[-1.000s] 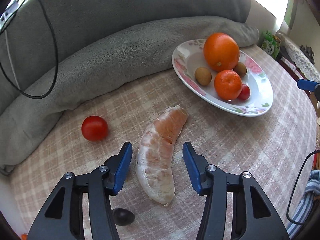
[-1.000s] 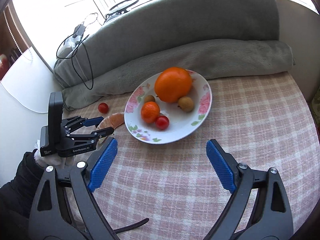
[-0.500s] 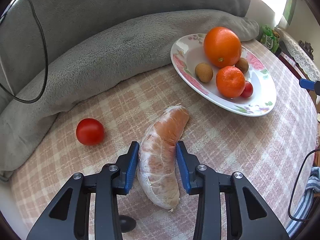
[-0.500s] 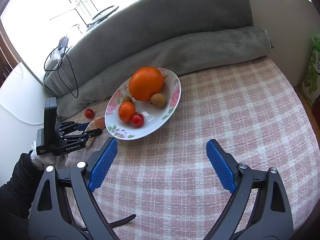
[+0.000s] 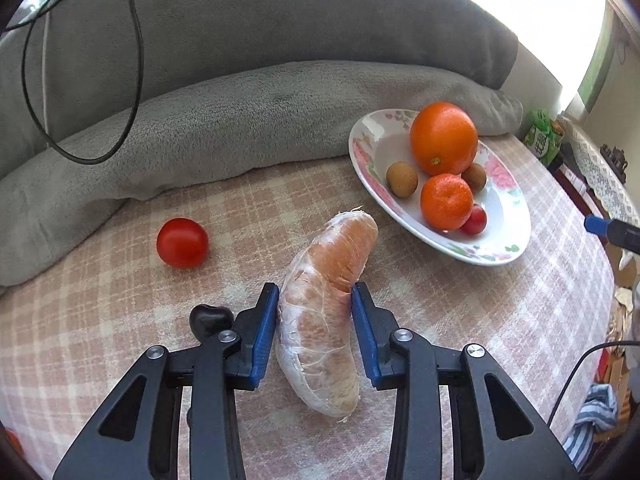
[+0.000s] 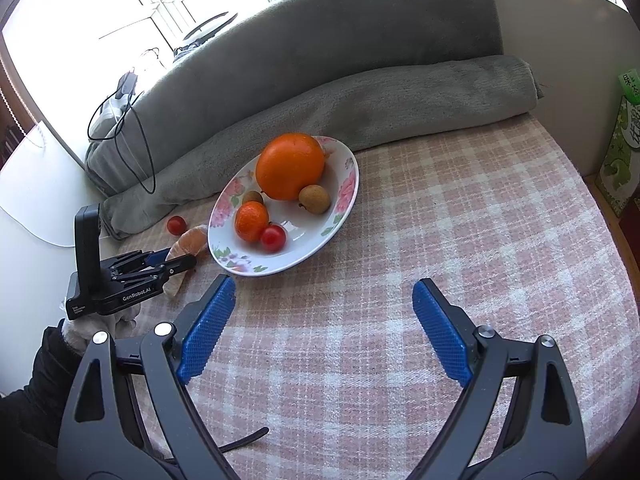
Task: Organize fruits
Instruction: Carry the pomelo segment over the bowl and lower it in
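Note:
My left gripper [image 5: 315,294] is shut on a peeled pomelo segment [image 5: 326,304], pale with orange flesh, and holds it slightly above the checked tablecloth; it also shows in the right wrist view [image 6: 186,246]. A floral plate [image 5: 504,240] to the right holds a big orange [image 5: 443,138], a mandarin [image 5: 446,201], two small brown fruits and a cherry tomato [image 5: 474,220]. A loose tomato [image 5: 182,242] lies to the left. My right gripper [image 6: 322,304] is open and empty, in front of the plate [image 6: 344,204].
A grey rolled blanket [image 5: 240,120] and sofa back border the far side. A black cable [image 5: 136,80] hangs over them. A small dark object [image 5: 210,318] lies by my left finger. A green box [image 6: 620,160] stands at the right edge.
My left gripper closed on the pomelo segment and lifted it a little. The right gripper swung rightwards, so the plate shifted left in its view.

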Available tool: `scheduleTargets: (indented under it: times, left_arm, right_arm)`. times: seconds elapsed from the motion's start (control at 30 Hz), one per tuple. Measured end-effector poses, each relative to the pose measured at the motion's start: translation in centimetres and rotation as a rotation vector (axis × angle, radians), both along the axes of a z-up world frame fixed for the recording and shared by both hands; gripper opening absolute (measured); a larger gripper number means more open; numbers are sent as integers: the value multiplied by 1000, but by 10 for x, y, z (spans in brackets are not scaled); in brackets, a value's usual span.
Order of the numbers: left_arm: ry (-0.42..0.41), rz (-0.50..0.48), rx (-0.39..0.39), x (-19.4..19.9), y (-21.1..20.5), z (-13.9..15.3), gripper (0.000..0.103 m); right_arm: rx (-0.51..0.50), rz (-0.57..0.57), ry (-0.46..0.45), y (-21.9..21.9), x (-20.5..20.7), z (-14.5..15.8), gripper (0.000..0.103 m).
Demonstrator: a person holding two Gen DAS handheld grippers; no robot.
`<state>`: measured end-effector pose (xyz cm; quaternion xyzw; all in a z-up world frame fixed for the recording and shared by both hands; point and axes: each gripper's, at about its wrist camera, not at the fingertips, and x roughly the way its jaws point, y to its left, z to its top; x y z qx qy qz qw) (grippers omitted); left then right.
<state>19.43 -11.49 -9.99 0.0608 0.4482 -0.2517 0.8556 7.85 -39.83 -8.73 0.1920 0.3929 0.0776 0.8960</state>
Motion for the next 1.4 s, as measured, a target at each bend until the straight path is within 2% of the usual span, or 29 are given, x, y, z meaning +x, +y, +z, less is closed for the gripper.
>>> scheduleTargets:
  times: [0.17, 0.37, 0.57, 0.8, 1.13, 1.4]
  left_arm:
    - [-13, 43, -85, -3, 7, 11, 36]
    - [-42, 63, -137, -4, 10, 22, 36]
    - [-64, 47, -165, -6, -8, 31, 36]
    - [-85, 11, -177, -12, -42, 40, 36]
    - [-110, -51, -147, -15, -92, 38, 36]
    - [-111, -83, -134, -13, -117, 36, 36]
  right_arm:
    - [-7, 12, -8, 3, -3, 3, 93]
    - [-15, 23, -15, 5, -7, 7, 93]
    - [-47, 36, -17, 7, -11, 9, 93]
    - [-56, 41, -11, 5, -12, 7, 93]
    - [-68, 28, 0, -4, -16, 2, 93]
    - [-63, 7, 3, -13, -21, 0, 93]
